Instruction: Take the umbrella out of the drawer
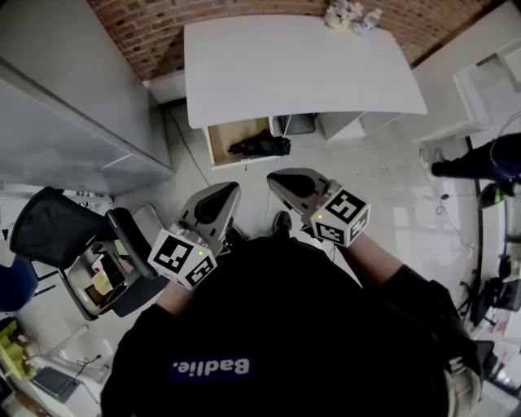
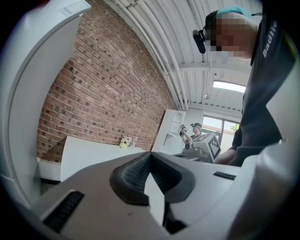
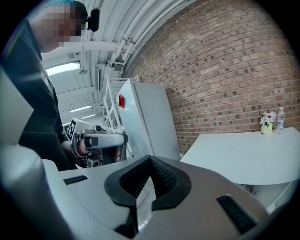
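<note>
left gripper (image 1: 231,189) and right gripper (image 1: 275,177) are both pressed together, empty. spread one before reaching into the open drawer (image 1: 214,148), then pinch the folded umbrella (image 1: 260,146) mid-body.

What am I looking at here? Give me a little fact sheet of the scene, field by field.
Setting: white desk against a brick wall
Drawer: open, under the desk
Umbrella: black, folded, lying in the drawer
Left tongs: shut, empty, well short of the drawer
Right tongs: shut, empty, also short of it
On desk: flowers at the far edge
Status: umbrella not yet touched
</note>
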Tool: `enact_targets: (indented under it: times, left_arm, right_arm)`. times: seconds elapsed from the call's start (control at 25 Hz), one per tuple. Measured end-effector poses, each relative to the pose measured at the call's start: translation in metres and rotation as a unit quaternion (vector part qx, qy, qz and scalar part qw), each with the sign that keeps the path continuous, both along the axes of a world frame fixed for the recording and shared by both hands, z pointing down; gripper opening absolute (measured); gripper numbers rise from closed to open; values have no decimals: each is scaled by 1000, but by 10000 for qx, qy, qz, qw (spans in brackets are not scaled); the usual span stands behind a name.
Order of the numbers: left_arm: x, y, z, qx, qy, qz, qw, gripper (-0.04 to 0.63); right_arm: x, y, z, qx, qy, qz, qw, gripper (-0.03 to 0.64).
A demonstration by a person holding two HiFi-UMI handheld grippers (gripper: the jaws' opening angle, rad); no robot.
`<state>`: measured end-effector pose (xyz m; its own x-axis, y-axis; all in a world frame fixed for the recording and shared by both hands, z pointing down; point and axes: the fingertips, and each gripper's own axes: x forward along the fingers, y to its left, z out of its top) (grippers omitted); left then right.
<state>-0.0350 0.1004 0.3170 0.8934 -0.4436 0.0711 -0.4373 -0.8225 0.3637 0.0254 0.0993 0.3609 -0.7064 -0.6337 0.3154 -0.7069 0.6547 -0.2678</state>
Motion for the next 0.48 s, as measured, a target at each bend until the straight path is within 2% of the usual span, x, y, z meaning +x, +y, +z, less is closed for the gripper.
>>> enact_targets:
  times: [0.28, 0.48]
  left_arm:
    - [-25, -13, 9, 0, 171, 10, 9999, -2]
    - [-31, -16, 11, -56, 220, 9, 9997, -2]
  right_arm:
    - [7, -22, 29, 6, 660, 611, 9960, 29]
    - [16, -30, 48, -51, 1155, 710, 9908, 31]
